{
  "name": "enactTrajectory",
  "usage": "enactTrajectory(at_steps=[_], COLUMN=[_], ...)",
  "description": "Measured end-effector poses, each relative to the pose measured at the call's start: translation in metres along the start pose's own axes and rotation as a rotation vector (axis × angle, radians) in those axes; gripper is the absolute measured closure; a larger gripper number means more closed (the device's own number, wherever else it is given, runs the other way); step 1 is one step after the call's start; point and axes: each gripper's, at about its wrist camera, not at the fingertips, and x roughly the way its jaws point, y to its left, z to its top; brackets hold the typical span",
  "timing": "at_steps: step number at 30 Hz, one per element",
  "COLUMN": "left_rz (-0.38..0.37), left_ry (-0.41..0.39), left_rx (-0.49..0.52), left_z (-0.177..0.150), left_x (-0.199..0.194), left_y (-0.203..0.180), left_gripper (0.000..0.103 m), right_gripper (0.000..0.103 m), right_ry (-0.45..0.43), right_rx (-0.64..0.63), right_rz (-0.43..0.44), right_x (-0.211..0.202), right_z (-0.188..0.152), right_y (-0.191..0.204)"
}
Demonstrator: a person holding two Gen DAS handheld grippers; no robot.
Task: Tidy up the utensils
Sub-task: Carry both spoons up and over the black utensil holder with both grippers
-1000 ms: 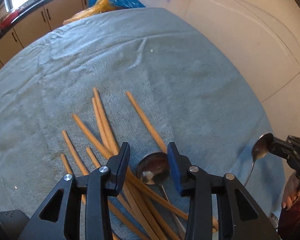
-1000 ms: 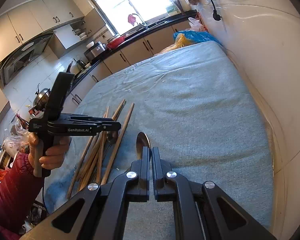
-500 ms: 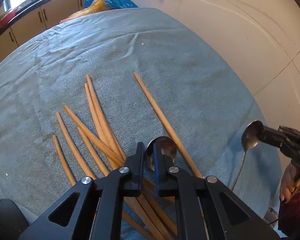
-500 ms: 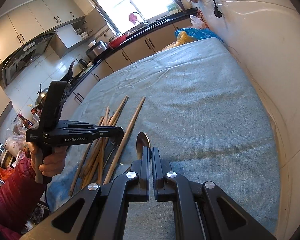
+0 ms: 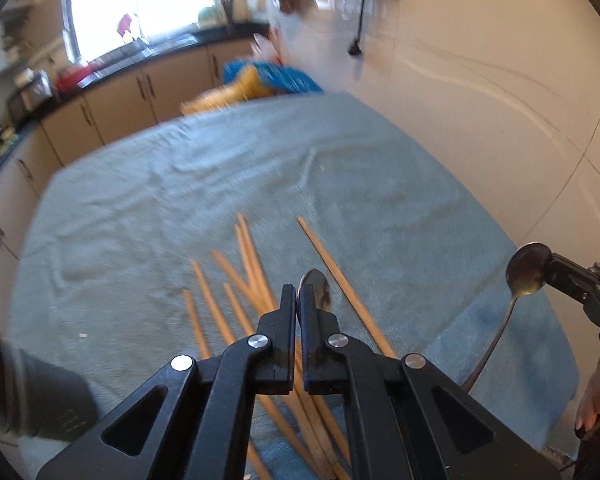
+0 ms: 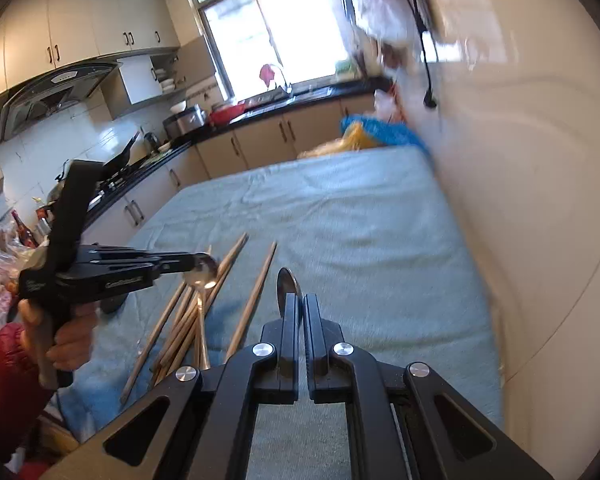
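My left gripper (image 5: 299, 298) is shut on a metal spoon (image 5: 317, 285), held above the table; it also shows from the side in the right wrist view (image 6: 190, 262) with its spoon (image 6: 201, 276) hanging down. My right gripper (image 6: 301, 304) is shut on a second metal spoon (image 6: 287, 284); in the left wrist view it is at the right edge (image 5: 552, 266) with that spoon (image 5: 528, 268) lifted. Several wooden chopsticks (image 5: 248, 264) lie fanned on the blue-grey towel (image 5: 220, 184), below the left gripper.
A dark grey cup (image 5: 24, 396) lies on its side at the towel's left front. A blue and yellow bag (image 5: 260, 80) sits at the far edge. A white wall (image 5: 500, 100) borders the table's right side. Kitchen cabinets (image 6: 260, 140) stand behind.
My left gripper closed on the spoon among the chopsticks and lifted it off the towel. Both cameras tilted upward. The right gripper kept its spoon and rose a little.
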Motion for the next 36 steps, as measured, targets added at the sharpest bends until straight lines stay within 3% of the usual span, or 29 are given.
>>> enactTrajectory(at_steps=[9, 23, 36], left_rz=[0.048, 0.108, 0.238], left_ry=[-0.125, -0.231, -0.372], left_rx=[-0.059, -0.176, -0.299], left_z=[-0.010, -0.027, -0.036], left_x=[-0.055, -0.119, -0.195], left_y=[0.013, 0.070, 0.148], left_gripper=[0.101, 0.100, 0.100], right_gripper=[0.100, 0.100, 0.100], right_ry=[-0.095, -0.140, -0.161], right_rx=[-0.066, -0.082, -0.103], right_rz=[-0.081, -0.031, 0.066], right_x=[-0.026, -0.024, -0.002], right_z=[0.011, 0.033, 0.074], right_y=[0.025, 0.073, 0.136])
